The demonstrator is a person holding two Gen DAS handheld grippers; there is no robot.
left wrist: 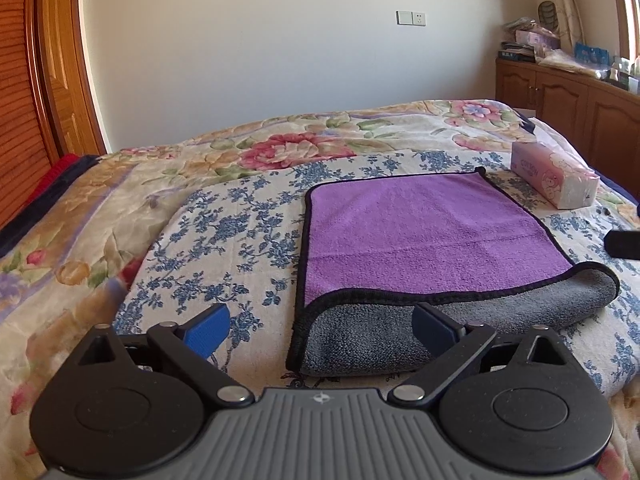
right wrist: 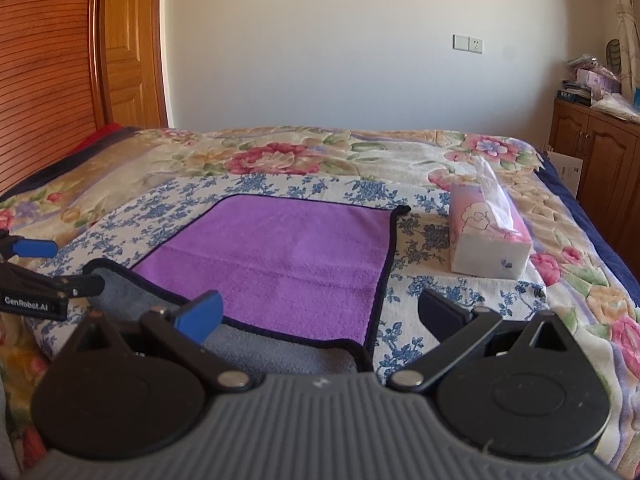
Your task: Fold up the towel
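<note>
Altogether one folded towel, one tissue box, two spread grippers.

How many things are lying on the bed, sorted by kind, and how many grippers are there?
Towel: 1
Tissue box: 1
Grippers: 2, the left gripper and the right gripper, both open and empty
Total: 4

Ahead of the tongs, the towel is fluffy matt cloth, purple above, grey beneath; beyond it lies a printed quilted bedspread and, rightward, a glossy tissue pack.
</note>
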